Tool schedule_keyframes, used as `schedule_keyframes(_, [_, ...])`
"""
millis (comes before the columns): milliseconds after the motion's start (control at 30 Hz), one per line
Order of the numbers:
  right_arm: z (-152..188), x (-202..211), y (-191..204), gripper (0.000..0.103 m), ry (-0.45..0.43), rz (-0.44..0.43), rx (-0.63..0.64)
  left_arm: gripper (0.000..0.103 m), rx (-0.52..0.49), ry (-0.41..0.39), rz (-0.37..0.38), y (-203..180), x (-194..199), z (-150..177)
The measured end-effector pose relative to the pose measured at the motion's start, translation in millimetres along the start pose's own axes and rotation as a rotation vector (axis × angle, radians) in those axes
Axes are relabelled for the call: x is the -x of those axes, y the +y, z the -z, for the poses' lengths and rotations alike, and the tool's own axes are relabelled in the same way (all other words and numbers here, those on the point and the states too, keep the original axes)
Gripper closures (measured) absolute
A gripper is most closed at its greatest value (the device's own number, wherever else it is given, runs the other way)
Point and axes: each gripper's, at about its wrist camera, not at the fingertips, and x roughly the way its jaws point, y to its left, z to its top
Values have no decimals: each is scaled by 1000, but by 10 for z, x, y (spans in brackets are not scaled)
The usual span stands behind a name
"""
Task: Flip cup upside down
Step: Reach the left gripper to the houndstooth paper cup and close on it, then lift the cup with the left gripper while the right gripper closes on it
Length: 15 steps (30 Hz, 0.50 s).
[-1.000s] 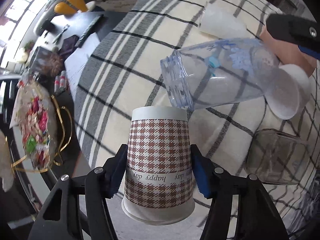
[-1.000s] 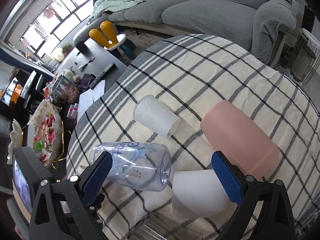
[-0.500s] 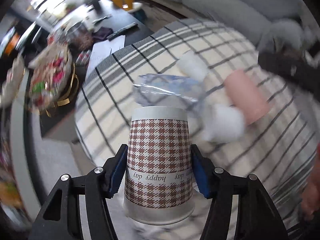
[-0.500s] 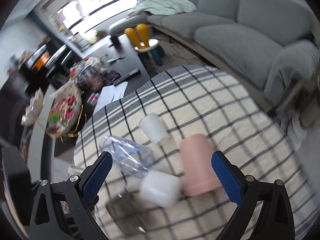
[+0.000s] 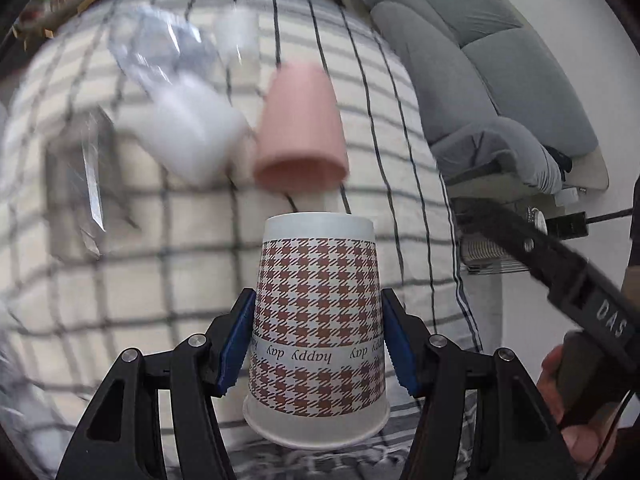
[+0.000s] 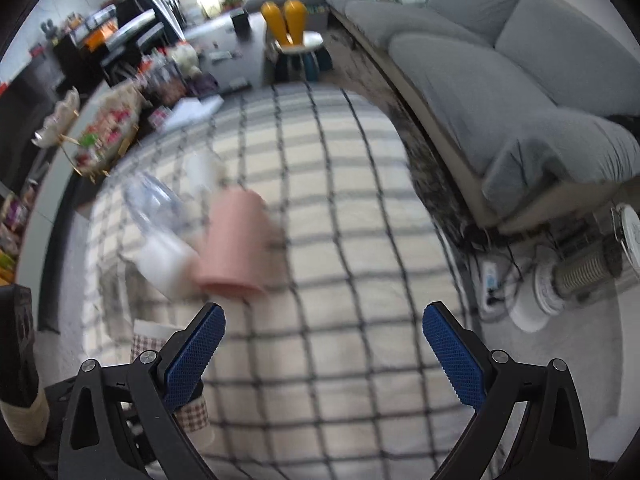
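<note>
My left gripper (image 5: 318,340) is shut on a brown houndstooth paper cup (image 5: 318,320) with a "happy day" band. The cup is held upside down, its rim toward the camera, above the checked tablecloth (image 5: 160,280). The same cup shows partly behind the left finger in the right wrist view (image 6: 148,340). My right gripper (image 6: 324,352) is open and empty over the table's near part; its body appears at the right of the left wrist view (image 5: 560,276).
A pink cup (image 5: 300,128), a white cup (image 5: 188,132), a clear plastic cup (image 5: 160,44) and a glass (image 5: 80,184) lie in a blurred group on the cloth. A grey sofa (image 6: 500,80) runs along the right. A heater (image 6: 580,276) stands on the floor.
Both views have swung right and pulled back; the lying cups now sit farther off at upper left. The paper cup stays gripped in the left gripper. The right gripper stays open.
</note>
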Motion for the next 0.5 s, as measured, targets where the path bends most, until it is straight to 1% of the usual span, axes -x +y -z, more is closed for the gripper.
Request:
schedule_keyframes(167, [222,-267,-219,3,94,18,11,43,67,55,42,-46,-427,94])
schedule_keyframes(267, [290,-347,-283,3,116,24,23,43,93,49,31,-17,-537,153])
schedule_keyframes(400, [310,-405,-308,3,130,22,26,43,100,28,8,15,-574,128])
schedule_keyframes(500, [304,-440,-297,3,134,19,27,33,101,18,-9,53,-563,138])
